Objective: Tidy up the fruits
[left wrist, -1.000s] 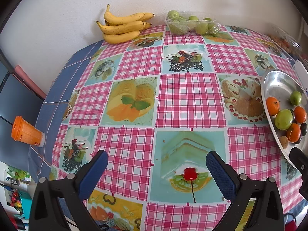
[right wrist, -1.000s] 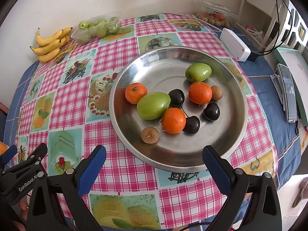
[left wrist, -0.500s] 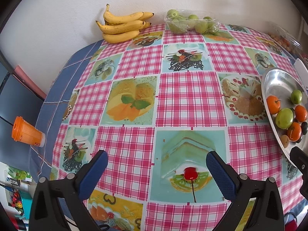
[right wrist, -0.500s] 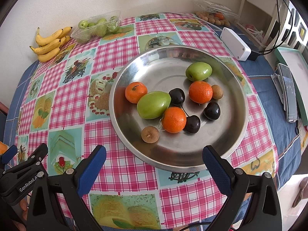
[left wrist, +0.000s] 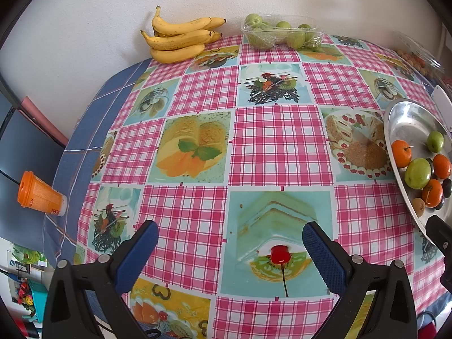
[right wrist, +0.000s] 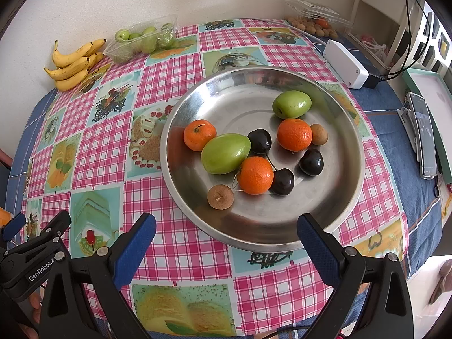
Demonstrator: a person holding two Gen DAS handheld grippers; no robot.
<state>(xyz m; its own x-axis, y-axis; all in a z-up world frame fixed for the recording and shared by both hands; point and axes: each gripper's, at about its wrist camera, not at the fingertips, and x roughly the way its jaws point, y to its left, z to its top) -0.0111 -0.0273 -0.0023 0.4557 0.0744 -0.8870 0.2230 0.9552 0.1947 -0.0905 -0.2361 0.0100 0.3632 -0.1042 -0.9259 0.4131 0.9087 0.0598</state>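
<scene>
1. The steel dish [right wrist: 347, 152] sits on the worktop [right wrist: 180, 243] toward its right side and holds three mandarins [right wrist: 255, 175], two green fruits [right wrist: 225, 154], three dark cherries [right wrist: 311, 162] and two small brown fruits [right wrist: 220, 197].
2. The right claw [right wrist: 226, 243] hangs above the dish's near rim, jaws spread wide, holding nothing.
3. The left claw [left wrist: 230, 250] hovers over the checked oilcloth [left wrist: 279, 147], likewise open and empty.
4. Bananas [left wrist: 180, 39] and a clear tray of green fruit [left wrist: 279, 32] lie at the far edge by the white wall [left wrist: 84, 14].
5. An orange cup [left wrist: 36, 190] stands off the left edge.
</scene>
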